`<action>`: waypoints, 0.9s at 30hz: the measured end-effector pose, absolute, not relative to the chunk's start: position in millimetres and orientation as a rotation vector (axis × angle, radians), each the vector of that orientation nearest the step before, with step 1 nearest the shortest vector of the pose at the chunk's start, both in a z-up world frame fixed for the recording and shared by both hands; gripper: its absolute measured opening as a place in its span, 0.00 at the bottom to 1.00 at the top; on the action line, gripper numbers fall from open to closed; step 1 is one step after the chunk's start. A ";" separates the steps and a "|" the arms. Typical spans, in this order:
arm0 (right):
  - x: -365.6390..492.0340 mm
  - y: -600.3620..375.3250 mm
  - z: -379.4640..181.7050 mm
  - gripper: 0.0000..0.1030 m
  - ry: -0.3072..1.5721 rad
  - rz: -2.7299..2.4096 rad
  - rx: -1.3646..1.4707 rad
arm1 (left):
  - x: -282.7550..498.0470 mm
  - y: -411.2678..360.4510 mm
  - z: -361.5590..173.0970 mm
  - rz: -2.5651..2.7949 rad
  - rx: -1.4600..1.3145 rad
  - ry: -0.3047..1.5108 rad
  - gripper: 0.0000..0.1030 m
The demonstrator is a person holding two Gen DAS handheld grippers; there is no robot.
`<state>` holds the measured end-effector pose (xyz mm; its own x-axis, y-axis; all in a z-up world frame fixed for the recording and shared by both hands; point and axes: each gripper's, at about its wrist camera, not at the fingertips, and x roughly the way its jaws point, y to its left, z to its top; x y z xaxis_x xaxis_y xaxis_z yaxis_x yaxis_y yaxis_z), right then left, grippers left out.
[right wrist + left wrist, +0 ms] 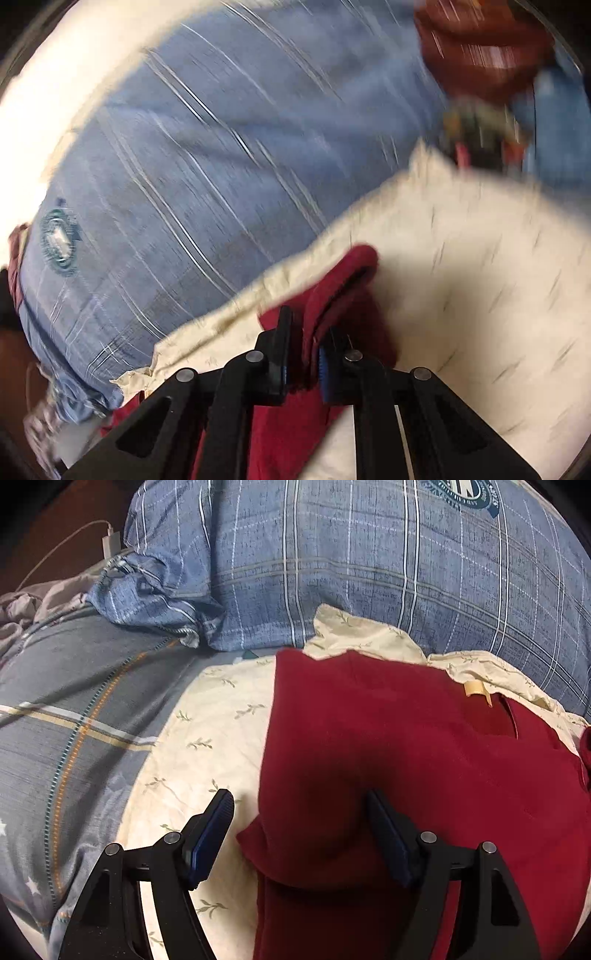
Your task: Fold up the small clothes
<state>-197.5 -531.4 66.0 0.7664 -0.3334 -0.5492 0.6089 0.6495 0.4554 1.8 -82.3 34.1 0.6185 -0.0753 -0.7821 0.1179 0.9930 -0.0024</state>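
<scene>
Left gripper (301, 805): jaws spread wide, released; the 2 blue-padded fingers (208, 834) sit apart above the near left edge of the garment, with nothing between them.
Right gripper (306, 328): clenched on a bunched fold of the red garment (343, 280), the cloth pinched between the 2 black fingers and rising past their tips. This view is smeared with motion blur.
Red garment (406, 760): dark red small piece of clothing, lying mostly flat on the cream cloth, filling the near right of the left wrist view. Its left edge is doubled over into a thick fold near the left gripper. A pale tag (476, 688) shows at its far right, beside a slit-like opening.
Cream cloth (210, 738): light sheet with small leaf sprigs, spread under the garment; its far edge is rumpled against the pillow.
Blue plaid pillow (369, 565): large, lying across the far side, with a round printed emblem (465, 491) at the top right.
Grey plaid bedding (66, 709): left of the cream cloth, with orange and white stripes.
Charger and cable (110, 539): white, at the far left beyond the pillow's corner.
</scene>
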 end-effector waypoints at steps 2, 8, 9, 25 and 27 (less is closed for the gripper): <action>-208.7 -526.4 108.4 0.08 0.408 -0.512 0.573 | -2.2 -79.2 39.6 -0.104 0.043 0.876 0.70; -212.8 -470.6 213.9 0.08 0.355 -0.235 0.365 | -8.9 -58.9 50.8 -0.087 -0.047 0.841 0.70; -208.9 -458.1 222.8 0.08 0.361 -0.181 0.338 | -8.2 -54.5 50.9 -0.084 -0.067 0.846 0.70; 1.7 -215.9 65.7 0.19 0.918 0.399 0.223 | 1.7 -0.1 62.7 -0.086 -0.283 0.822 0.69; 8.4 -216.4 47.8 0.32 0.994 0.383 0.277 | 2.3 -1.9 63.3 -0.137 -0.307 0.819 0.69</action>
